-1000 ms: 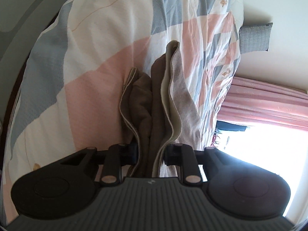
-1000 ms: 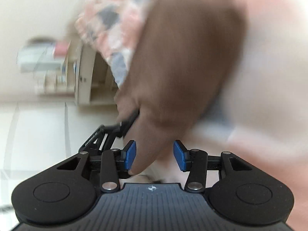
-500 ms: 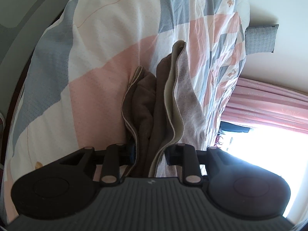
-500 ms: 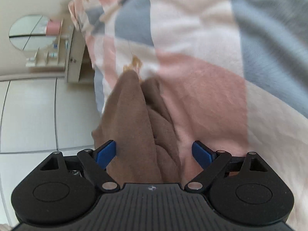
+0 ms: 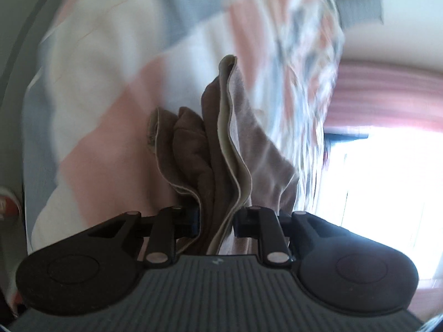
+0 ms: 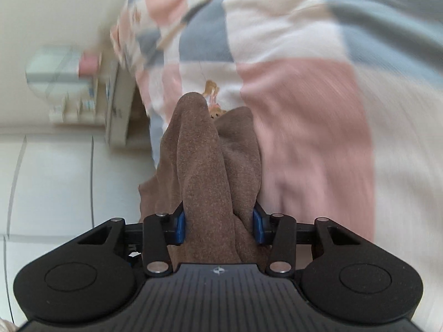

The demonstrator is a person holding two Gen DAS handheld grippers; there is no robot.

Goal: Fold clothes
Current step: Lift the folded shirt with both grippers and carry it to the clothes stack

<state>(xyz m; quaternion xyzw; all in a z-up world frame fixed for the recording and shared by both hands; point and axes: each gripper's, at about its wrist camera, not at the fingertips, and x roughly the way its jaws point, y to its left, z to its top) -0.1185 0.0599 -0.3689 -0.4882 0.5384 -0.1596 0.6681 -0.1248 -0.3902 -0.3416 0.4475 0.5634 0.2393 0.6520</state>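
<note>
A brown fleece garment (image 5: 199,163) with a cream lining hangs bunched in folds over the checked bedspread (image 5: 99,88). My left gripper (image 5: 214,220) is shut on its layered edge, with cloth pinched between the black fingers. In the right wrist view the same brown garment (image 6: 205,166) rises in two thick folds from my right gripper (image 6: 218,228), whose blue pads (image 6: 180,228) press it from both sides. The bedspread (image 6: 304,110) lies behind it.
Pink curtains (image 5: 387,94) and a bright window (image 5: 387,193) are at the right of the left wrist view, a grey cushion (image 5: 360,2) above them. In the right wrist view stand a pale shelf unit (image 6: 116,105), a round mirror (image 6: 55,72) and white tiled floor (image 6: 55,182).
My right gripper stood wide open around the garment half a second ago and has now shut on it. The left gripper keeps its hold; both views blur from motion.
</note>
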